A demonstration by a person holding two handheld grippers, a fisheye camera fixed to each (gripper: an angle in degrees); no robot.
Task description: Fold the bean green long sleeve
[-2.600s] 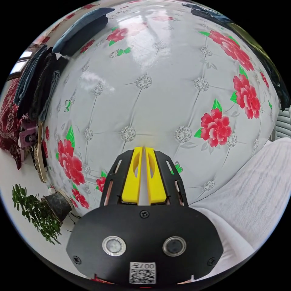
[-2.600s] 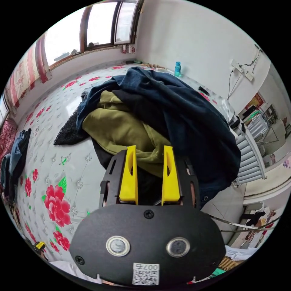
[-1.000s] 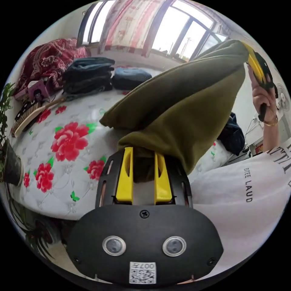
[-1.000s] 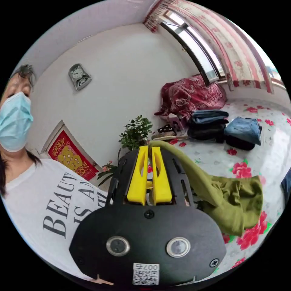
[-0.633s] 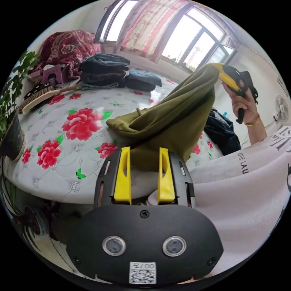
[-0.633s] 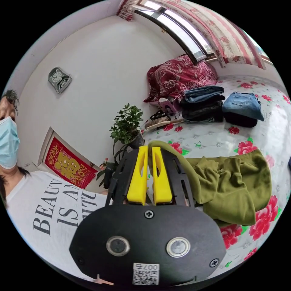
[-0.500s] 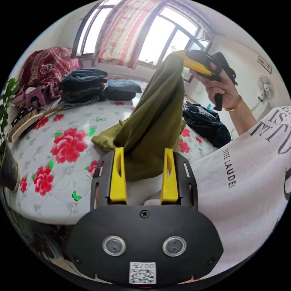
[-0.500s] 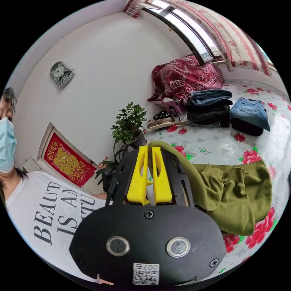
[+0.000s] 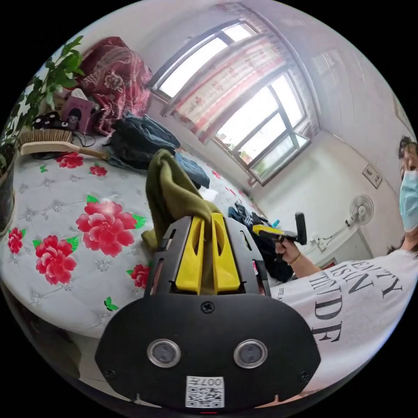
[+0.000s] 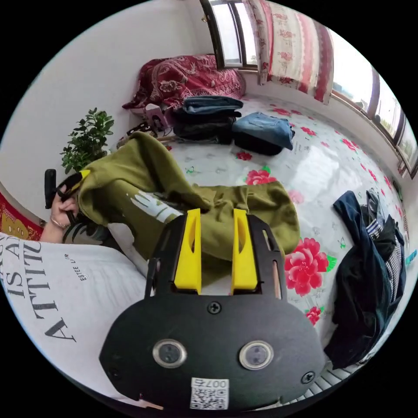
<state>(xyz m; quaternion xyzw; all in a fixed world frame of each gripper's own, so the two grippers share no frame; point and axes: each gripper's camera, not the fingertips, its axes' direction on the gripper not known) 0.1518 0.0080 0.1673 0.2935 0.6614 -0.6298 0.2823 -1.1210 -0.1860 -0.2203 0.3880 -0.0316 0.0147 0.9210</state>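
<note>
Swapping grips, the left gripper now pinches the bean green long sleeve, lifting it above the flowered bed; the right gripper has let go, jaws wide, ready to regrasp.

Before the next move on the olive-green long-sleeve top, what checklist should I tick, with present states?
1. Left gripper shut on the olive-green long-sleeve top: ok.
2. Right gripper gripping the top: not ok, its jaws stand apart.
3. Top spread flat on the white flowered bed cover: not ok, bunched and partly lifted.
4. Both sleeves located: cannot tell.
5. Dark blue clothes heap apart from the top: ok.
</note>
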